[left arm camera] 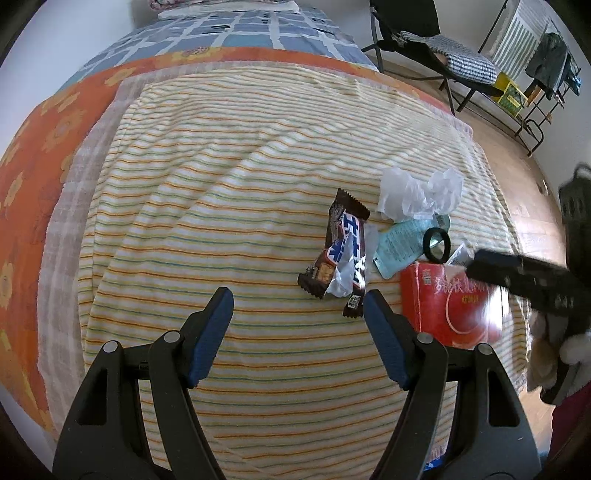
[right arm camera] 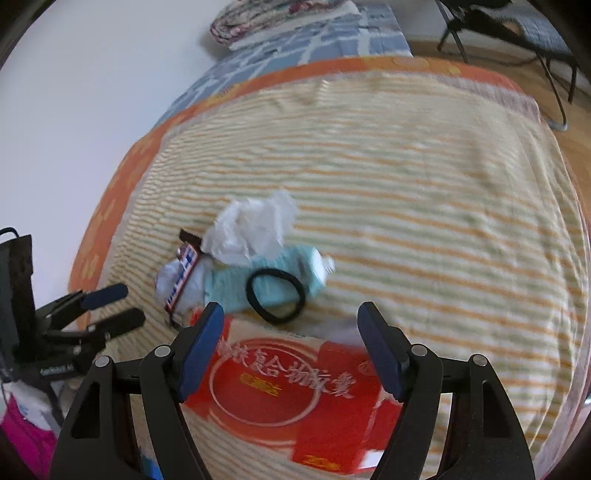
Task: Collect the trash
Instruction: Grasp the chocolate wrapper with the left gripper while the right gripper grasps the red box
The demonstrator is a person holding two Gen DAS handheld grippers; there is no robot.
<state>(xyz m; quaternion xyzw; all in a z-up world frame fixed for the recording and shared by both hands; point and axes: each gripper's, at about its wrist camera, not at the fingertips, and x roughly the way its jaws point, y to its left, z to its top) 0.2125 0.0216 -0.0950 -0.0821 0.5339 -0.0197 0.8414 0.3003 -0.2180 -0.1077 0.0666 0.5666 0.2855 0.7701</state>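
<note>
A pile of trash lies on the striped blanket (left arm camera: pixel 236 192): a brown candy wrapper (left arm camera: pixel 338 251), crumpled white plastic (left arm camera: pixel 417 195), a light blue packet (left arm camera: pixel 400 247), a black hair band (left arm camera: pixel 436 245) and a red box (left arm camera: pixel 447 310). My left gripper (left arm camera: pixel 299 306) is open, just short of the candy wrapper. My right gripper (right arm camera: pixel 291 325) is open above the red box (right arm camera: pixel 284 391), with the hair band (right arm camera: pixel 275 293), blue packet (right arm camera: pixel 236 291), white plastic (right arm camera: pixel 251 229) and wrapper (right arm camera: pixel 184 273) ahead. The right gripper's fingers (left arm camera: pixel 517 273) show over the box in the left wrist view.
The bed carries an orange flowered cover (left arm camera: pixel 33 155) and a blue checked quilt (left arm camera: pixel 236 29). A black folding chair (left arm camera: pixel 424 40) and a rack (left arm camera: pixel 532 85) stand on the wooden floor to the right. A white wall (right arm camera: pixel 74 92) lies left. The left gripper (right arm camera: pixel 107 310) shows at the left.
</note>
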